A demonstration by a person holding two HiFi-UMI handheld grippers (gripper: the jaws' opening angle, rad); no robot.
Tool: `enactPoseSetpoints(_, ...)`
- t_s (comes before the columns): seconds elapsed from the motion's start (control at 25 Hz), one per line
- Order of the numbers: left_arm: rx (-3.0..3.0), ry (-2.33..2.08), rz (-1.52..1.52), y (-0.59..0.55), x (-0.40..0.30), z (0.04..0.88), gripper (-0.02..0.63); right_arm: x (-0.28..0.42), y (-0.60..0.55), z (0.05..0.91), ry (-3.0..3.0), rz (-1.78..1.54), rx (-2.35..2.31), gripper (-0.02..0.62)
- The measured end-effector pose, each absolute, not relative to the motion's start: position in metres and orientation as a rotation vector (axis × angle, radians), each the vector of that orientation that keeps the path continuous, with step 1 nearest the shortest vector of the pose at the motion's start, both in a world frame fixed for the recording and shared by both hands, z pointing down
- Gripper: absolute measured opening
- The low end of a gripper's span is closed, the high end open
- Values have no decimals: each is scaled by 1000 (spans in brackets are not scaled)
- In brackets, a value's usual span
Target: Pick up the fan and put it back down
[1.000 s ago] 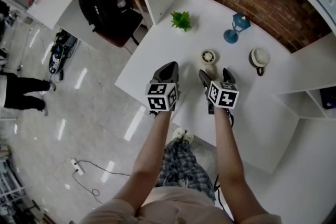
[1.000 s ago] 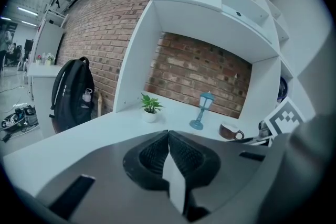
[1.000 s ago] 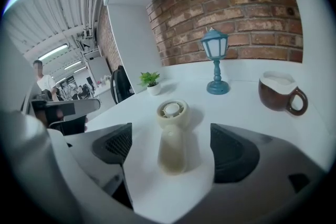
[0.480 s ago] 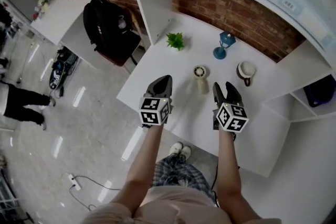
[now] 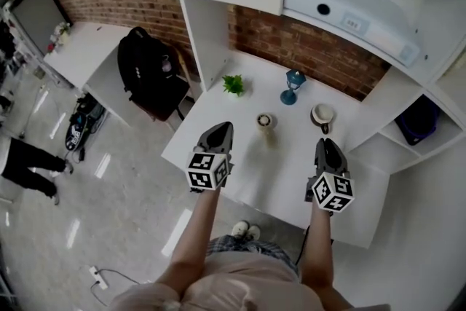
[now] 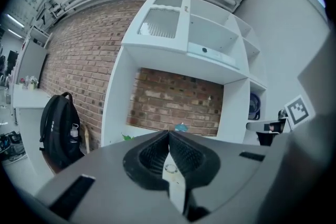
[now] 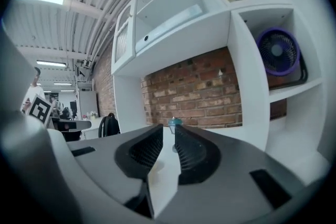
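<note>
Your left gripper (image 5: 221, 127) has its fingers together. Your right gripper (image 5: 325, 144) is closing on nothing (the fan (image 5: 266, 121) stands on the table (image 5: 251, 167), centre frame).

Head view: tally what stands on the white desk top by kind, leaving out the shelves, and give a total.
Small beige fan: 1
Potted green plant: 1
Blue lamp: 1
Round cream thing with a dark handle, perhaps a cup: 1
Total: 4
</note>
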State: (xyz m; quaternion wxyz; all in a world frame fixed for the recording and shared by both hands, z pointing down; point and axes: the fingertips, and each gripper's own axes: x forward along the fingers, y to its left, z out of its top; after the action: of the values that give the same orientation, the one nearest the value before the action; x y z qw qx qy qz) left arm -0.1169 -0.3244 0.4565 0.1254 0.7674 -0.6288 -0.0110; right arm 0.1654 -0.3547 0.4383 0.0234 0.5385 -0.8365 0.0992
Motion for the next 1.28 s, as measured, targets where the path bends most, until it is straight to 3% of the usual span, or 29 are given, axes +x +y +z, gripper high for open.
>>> enactPoseSetpoints(0.4,2319,-1783,-114,-304,-99,422,28,227,-311,403,-2560,210,1881,18)
enactPoseSetpoints(0.72,2372,-1760,-103,-297,-87,413,28,247,-297,392,-2500,79,1959,17)
enactPoseSetpoints(1.28,2386,-1724,-96,-296,-75,418,28,269,-290,397,-2443,128,2027,14)
